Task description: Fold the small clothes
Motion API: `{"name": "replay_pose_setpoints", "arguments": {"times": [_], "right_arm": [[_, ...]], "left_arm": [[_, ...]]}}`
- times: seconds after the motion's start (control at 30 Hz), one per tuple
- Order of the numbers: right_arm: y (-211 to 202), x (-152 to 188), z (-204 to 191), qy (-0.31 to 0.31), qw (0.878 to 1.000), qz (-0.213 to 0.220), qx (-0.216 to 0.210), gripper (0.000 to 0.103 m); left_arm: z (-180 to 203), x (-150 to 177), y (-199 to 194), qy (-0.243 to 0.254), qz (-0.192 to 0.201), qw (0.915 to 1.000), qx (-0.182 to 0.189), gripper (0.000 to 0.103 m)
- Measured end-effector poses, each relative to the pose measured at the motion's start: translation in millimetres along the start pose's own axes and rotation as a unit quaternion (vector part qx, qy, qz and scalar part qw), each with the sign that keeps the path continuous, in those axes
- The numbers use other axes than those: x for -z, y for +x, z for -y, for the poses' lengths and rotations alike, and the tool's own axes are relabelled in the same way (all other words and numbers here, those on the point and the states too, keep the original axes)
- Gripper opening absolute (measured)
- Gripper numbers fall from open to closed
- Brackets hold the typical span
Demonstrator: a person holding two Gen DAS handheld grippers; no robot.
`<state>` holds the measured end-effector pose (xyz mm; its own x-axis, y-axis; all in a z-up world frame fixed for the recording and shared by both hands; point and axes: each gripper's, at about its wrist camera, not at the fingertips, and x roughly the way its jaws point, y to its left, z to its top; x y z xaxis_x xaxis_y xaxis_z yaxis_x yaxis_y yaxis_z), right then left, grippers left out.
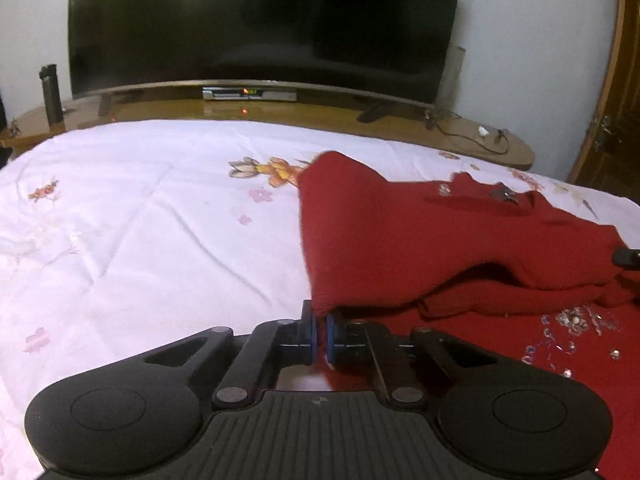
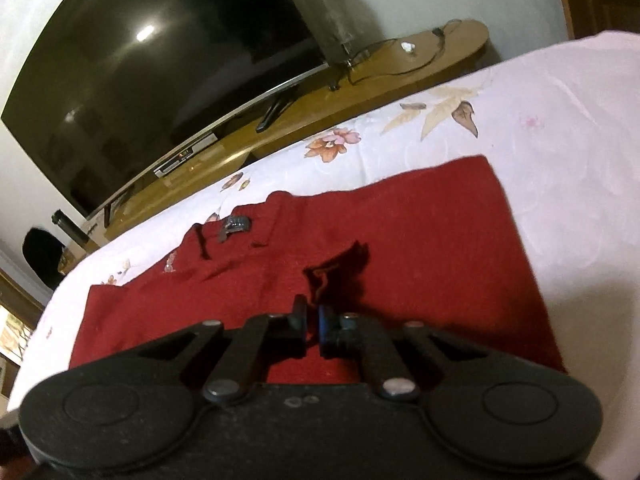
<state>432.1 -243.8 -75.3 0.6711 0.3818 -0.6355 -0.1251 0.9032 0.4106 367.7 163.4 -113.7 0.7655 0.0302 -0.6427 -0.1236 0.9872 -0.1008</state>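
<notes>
A small red knitted garment (image 1: 400,232) lies on the white flowered bedsheet (image 1: 140,220). My left gripper (image 1: 319,320) is shut on its hem and lifts that edge, so the cloth folds over toward the far side. Beaded decoration (image 1: 568,332) shows on the layer beneath. In the right wrist view the same red garment (image 2: 400,240) lies mostly flat, with a dark label (image 2: 236,225) near the collar. My right gripper (image 2: 313,316) is shut on a pinched ridge of the red cloth just ahead of its tips.
A large dark television (image 1: 260,20) stands on a long wooden unit (image 1: 280,114) beyond the bed's far edge, with a set-top box (image 1: 250,94), a dark flask (image 1: 50,94) and cables (image 1: 472,136). A wooden door (image 1: 612,100) is at the right.
</notes>
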Motion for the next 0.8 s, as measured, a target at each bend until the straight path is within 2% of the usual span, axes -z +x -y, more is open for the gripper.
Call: {"name": "replay_pose_setpoints", "arguments": {"times": [0.17,0.3,0.33,0.43,0.63,0.67,0.7,0.73,0.77,0.8], "right_arm": [[-25,-6,-2,-0.019,0.999,0.036,-0.005,0.005],[-20,-1,8,-0.016,1.000,0.020,0.018,0.005],[-18,2,13,-0.004,1.000,0.010,0.023,0.005],[-26,9,15,-0.010,1.000,0.020,0.014,0.005],[-9,12,22,-0.016,0.999,-0.001,0.038,0.006],[-7,12,25,-0.014,0.999,-0.005,0.036,0.006],[-7,12,27,-0.010,0.999,-0.007,0.031,0.008],[-10,11,29,-0.008,1.000,-0.007,0.024,0.017],[-16,10,30,-0.008,1.000,0.000,0.025,0.027],[-25,9,31,-0.014,0.999,0.017,0.030,0.028]], "left_arm": [[-6,3,4,-0.007,-0.004,0.9999,0.008,0.004],[-8,2,4,-0.023,-0.006,0.9997,0.010,0.004],[-8,3,4,-0.020,-0.005,0.9997,0.009,0.004],[-7,4,5,-0.010,-0.006,0.9999,0.006,0.004],[-2,-1,4,0.010,-0.019,0.9998,0.001,0.004],[-2,-1,1,0.018,-0.021,0.9996,0.003,0.007],[-4,0,-4,0.025,-0.021,0.9994,0.005,0.016],[-7,1,-12,0.029,-0.019,0.9994,0.004,0.029],[-13,2,-22,0.025,-0.007,0.9997,-0.001,0.029],[-18,2,-31,0.021,0.010,0.9997,-0.002,0.029]]}}
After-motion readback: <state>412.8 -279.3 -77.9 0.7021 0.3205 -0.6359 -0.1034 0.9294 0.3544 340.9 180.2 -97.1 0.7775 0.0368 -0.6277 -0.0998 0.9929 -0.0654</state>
